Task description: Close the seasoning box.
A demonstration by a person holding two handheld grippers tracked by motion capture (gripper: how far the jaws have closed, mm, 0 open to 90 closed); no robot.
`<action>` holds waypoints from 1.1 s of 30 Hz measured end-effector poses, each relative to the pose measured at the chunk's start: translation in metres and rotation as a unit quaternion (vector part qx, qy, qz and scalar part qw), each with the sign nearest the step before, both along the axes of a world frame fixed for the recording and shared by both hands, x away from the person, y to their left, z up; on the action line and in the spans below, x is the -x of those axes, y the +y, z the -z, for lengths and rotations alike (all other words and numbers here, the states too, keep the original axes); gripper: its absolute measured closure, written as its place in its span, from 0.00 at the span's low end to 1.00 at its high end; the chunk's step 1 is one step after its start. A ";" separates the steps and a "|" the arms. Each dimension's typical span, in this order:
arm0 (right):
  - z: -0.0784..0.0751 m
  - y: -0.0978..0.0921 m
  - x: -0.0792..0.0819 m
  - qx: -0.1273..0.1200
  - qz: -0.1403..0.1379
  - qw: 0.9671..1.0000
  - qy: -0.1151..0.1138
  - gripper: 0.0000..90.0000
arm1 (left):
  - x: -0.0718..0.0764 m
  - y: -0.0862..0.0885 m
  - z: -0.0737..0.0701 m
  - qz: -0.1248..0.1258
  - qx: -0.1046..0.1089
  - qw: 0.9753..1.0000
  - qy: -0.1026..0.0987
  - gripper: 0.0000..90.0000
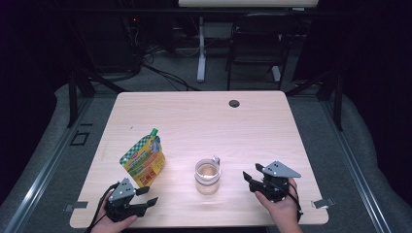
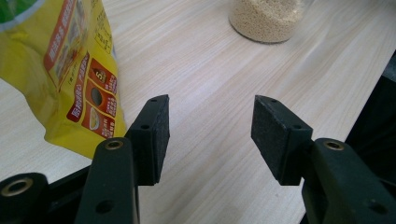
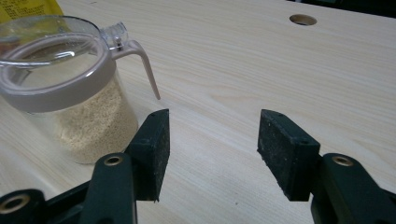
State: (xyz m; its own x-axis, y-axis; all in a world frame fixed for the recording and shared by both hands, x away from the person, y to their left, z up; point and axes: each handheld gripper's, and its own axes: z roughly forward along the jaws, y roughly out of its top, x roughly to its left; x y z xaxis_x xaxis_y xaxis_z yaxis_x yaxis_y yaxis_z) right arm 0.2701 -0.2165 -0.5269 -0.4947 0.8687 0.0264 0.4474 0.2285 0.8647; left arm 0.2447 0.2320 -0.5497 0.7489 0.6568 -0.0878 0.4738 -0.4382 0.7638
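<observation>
Both claws released, jaws apart, nothing btwn them. Left claw sits at table front edge, pouch just ahead, w/ a gap. Jar stands mid-front, btwn claws; right claw near its right side, not touching.

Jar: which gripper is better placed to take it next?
Probably right. The right gripper sits open just beside the jar, with the jar close off its fingers in its own view. The left gripper is open by the pouch, farther from the jar.
</observation>
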 end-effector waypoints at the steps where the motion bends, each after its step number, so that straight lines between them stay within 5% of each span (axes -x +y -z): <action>1: 0.002 0.000 -0.001 0.001 0.001 1.000 0.001 0.49 | 0.000 0.000 0.000 -0.001 0.000 1.000 0.000 0.53; 18: 0.017 0.009 -0.010 0.015 -0.014 0.999 0.037 0.49 | -0.001 0.004 0.001 -0.007 0.006 1.000 0.003 0.52; 33: 0.019 0.009 -0.012 0.011 -0.012 0.999 0.040 0.49 | -0.002 0.002 0.002 -0.002 0.001 1.000 0.007 0.52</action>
State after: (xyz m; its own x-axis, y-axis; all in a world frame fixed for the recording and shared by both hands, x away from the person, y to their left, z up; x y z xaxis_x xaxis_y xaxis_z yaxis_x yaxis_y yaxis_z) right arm 0.2816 -0.2071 -0.5455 -0.5127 0.8573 0.0471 0.5083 0.2588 0.8213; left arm 0.2462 0.2337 -0.5520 0.7447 0.6599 -0.0995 0.4862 -0.4343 0.7583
